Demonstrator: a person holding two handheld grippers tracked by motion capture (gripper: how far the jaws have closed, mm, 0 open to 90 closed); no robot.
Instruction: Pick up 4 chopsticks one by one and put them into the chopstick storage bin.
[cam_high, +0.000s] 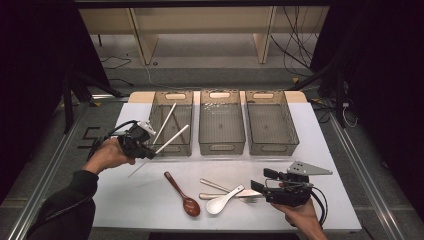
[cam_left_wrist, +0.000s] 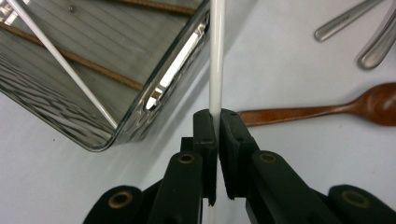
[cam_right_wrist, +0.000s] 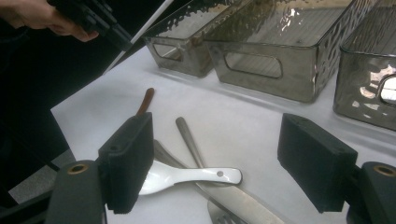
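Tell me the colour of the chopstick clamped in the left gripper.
White. The chopstick is plain glossy white, clearest in the left gripper view, pinched in the left gripper.

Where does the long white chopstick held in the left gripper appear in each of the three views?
High view: the long white chopstick slants at left, over the leftmost clear plastic bin.
Left gripper view: upright at centre, clamped in the left gripper.
Right gripper view: top left, slanted.
Shared landmark: the brown wooden spoon.
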